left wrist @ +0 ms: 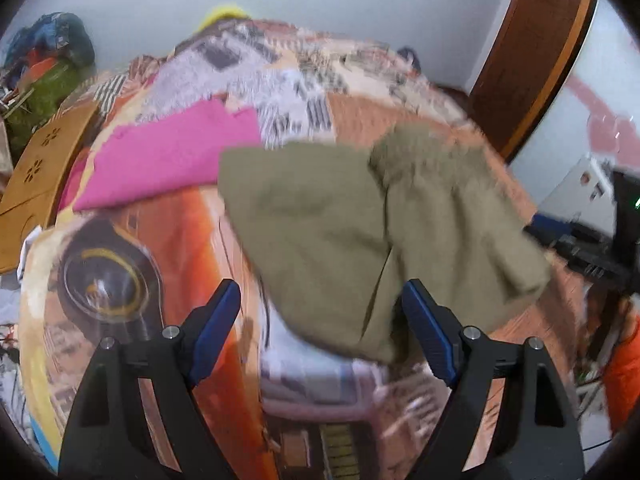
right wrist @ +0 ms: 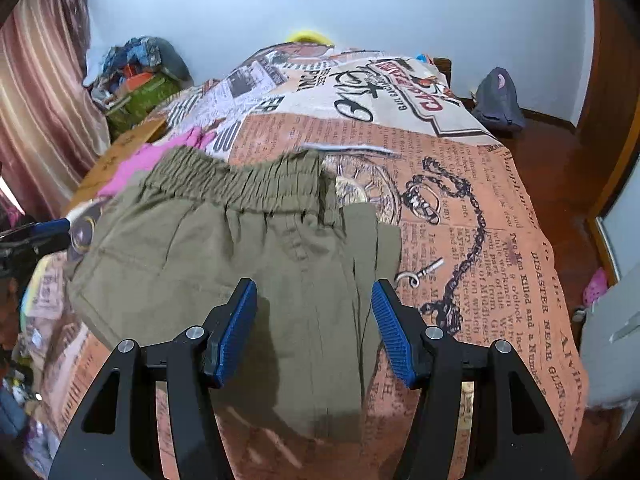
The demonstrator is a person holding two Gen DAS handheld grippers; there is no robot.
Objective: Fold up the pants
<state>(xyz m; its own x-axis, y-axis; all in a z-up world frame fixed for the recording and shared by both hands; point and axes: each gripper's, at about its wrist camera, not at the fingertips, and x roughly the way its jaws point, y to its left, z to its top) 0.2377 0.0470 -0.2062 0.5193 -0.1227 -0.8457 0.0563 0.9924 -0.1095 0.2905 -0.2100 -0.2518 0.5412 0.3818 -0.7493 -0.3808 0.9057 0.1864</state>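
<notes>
pink cloth (left wrist: 168, 160): far left on the bed, just beside the pants, partly tucked under their left edge in the right wrist view.
left gripper (left wrist: 320, 300): jaws spread wide, nothing between them, hovering over the near-left edge of the pants (left wrist view is motion-blurred, so contact is hard to call, probably none).
pants (right wrist: 240, 248): olive, lying on the printed bedspread (right wrist: 500, 220), already doubled up into a compact bundle; elastic waistband (right wrist: 240, 184) at the far side, a narrow folded layer showing along the right edge.
right gripper (right wrist: 314, 304): jaws wide apart, empty, poised above the near part of the pants, fabric visible between the fingers but not pinched.
step: between folds, both tools free; looks like at least one fold is done, judging by the stacked layers.
next move: needs each gripper lowered onto an edge (near hem or the side corners), closed on all layers, then lifted together and carried across toward the waistband so the bundle stays square.
</notes>
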